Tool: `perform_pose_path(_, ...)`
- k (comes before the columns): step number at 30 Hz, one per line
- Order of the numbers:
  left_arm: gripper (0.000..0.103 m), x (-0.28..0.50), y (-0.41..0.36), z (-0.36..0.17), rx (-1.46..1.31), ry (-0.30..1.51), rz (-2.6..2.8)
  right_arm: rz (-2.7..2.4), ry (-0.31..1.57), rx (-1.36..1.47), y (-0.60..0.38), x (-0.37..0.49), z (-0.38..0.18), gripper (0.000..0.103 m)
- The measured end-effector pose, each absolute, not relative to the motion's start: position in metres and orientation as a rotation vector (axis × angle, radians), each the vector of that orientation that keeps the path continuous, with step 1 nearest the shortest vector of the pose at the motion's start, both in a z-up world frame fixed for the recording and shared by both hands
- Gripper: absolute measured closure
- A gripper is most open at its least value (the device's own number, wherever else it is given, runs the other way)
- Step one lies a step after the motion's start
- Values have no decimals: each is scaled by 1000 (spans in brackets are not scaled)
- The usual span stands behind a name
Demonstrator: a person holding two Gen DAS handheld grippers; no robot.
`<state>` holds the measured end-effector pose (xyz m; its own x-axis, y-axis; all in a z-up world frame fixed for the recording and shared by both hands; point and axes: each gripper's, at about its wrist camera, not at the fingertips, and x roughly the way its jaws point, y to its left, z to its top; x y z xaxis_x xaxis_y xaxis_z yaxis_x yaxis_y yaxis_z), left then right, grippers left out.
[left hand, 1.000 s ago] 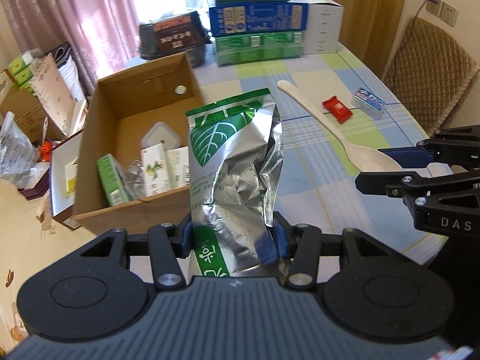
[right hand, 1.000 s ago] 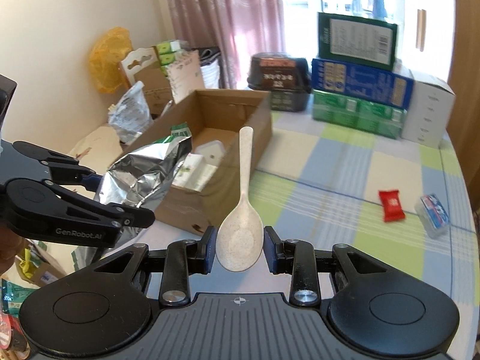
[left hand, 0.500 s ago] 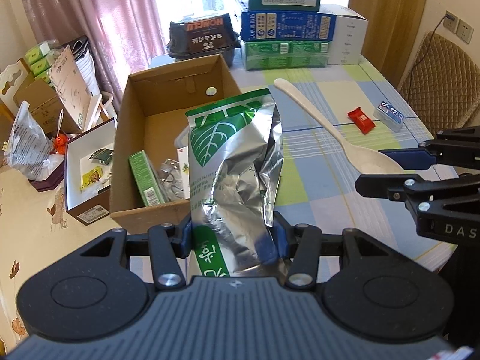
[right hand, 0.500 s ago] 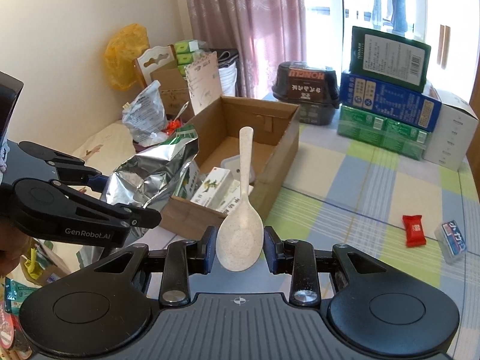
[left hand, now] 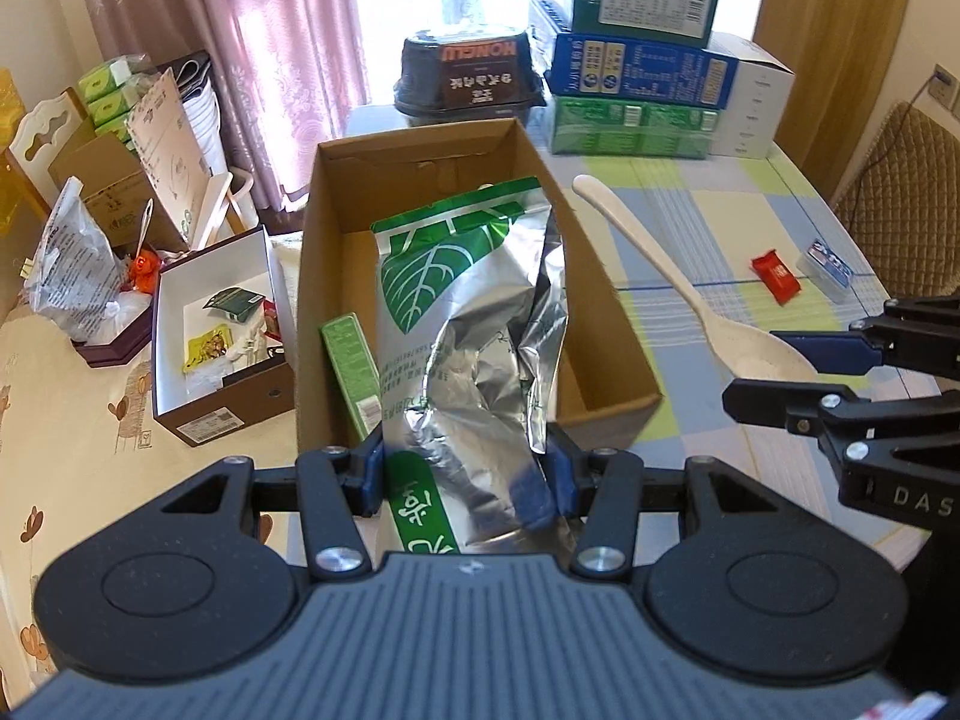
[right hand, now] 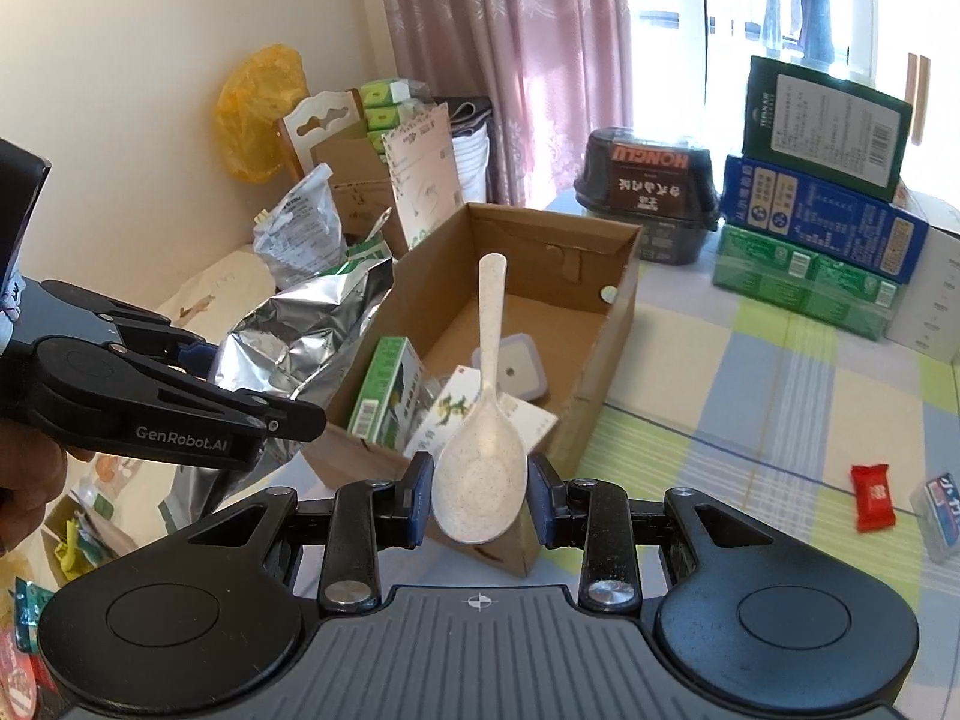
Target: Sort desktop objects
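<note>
A crinkled, glossy foil bag (left hand: 474, 324) with a green printed face is seen, mirror-bright on its bare metallic side. The spoon (right hand: 483, 468) appears as matt, speckled cream plastic. The box (right hand: 606, 324) is made of plain brown corrugated cardboard, matt throughout. The table (left hand: 720, 228) is covered with a smooth checked cloth.

Checked tablecloth table (left hand: 738, 222), open cardboard box (left hand: 606, 324), stacked cartons (left hand: 636, 66) (far edge), red packet (left hand: 777, 277)

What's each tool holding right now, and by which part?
Left tool grips the foil bag near its bottom end; right tool grips the spoon by its bowl.
</note>
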<state>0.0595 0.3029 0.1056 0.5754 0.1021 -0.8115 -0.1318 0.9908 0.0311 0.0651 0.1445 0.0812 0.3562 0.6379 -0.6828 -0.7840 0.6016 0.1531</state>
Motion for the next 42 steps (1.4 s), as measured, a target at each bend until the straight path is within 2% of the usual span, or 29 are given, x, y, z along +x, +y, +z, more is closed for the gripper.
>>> perform_pose_path(13, 57, 92, 334, 101, -58, 964, 148, 929, 804, -189, 179, 88, 65, 73)
perform_pose_path(42, 57, 151, 354, 91, -40, 985, 143, 890, 839, -136, 204, 142, 46, 73)
